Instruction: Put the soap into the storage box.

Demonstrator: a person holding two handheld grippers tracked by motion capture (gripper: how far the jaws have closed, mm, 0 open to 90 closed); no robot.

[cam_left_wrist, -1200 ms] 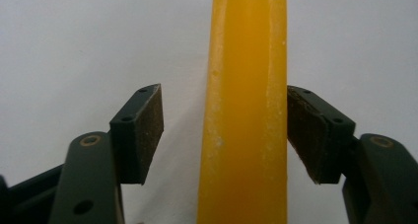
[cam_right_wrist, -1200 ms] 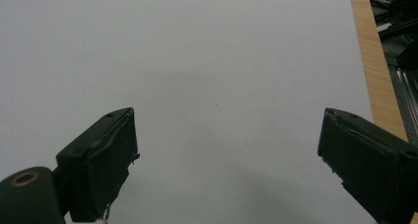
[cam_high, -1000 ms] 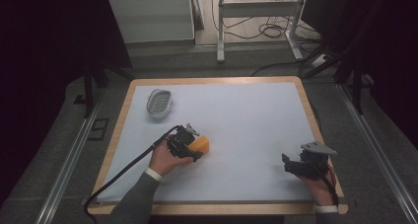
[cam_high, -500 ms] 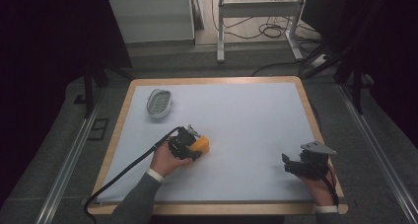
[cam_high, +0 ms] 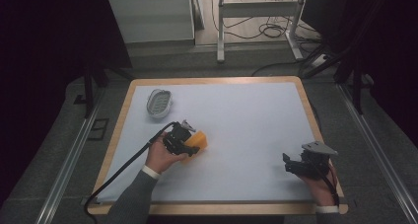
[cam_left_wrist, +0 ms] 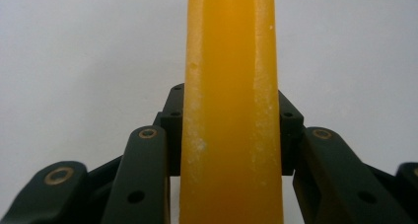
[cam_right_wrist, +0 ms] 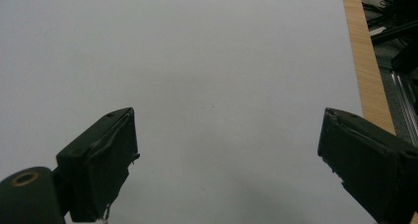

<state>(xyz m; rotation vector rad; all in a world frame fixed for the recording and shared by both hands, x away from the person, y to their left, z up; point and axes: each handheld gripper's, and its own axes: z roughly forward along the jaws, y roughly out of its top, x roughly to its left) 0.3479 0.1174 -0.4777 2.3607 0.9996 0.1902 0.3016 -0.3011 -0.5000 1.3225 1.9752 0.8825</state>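
The orange block's (cam_left_wrist: 230, 110) far end is cut off in the left gripper view, and its shape is hard to make out from above. It is clamped between the left gripper's (cam_high: 183, 140) jaws, low over the table's (cam_high: 256, 120) left-centre, near the grey dish (cam_high: 159, 103). The right gripper (cam_high: 294, 165) is held wide open with nothing in it, near the right edge.

Item count: one orange block (cam_high: 195, 140), one grey soap dish (cam_high: 159, 103), two grippers, left (cam_high: 190, 144) and right (cam_high: 288, 163), on one surface (cam_high: 246, 120).
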